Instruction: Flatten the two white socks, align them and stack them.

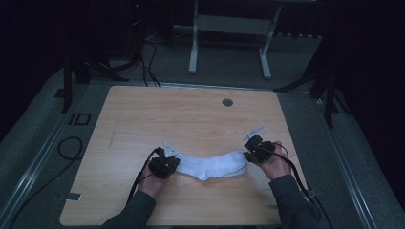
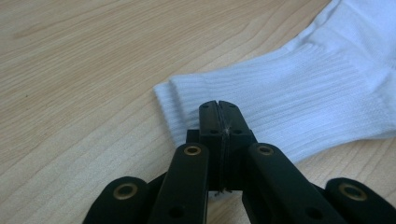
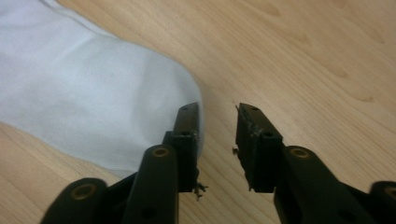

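Observation:
A white sock (image 1: 215, 164) lies in a shallow curve across the near part of the wooden table (image 1: 191, 119). My left gripper (image 1: 173, 161) sits at its left end. In the left gripper view the jaws (image 2: 218, 112) are pressed together on the ribbed cuff of the sock (image 2: 303, 93), pinching the fabric. My right gripper (image 1: 249, 155) is at the sock's right end. In the right gripper view it (image 3: 217, 116) stands open; the sock's smooth toe (image 3: 84, 88) lies against its left jaw, and bare wood shows in the gap.
A round grommet hole (image 1: 227, 102) sits near the table's far edge. A black cable loop (image 1: 69, 148) lies on the floor to the left. The legs of a white frame (image 1: 193, 47) stand beyond the table. Bare wood spreads behind the sock.

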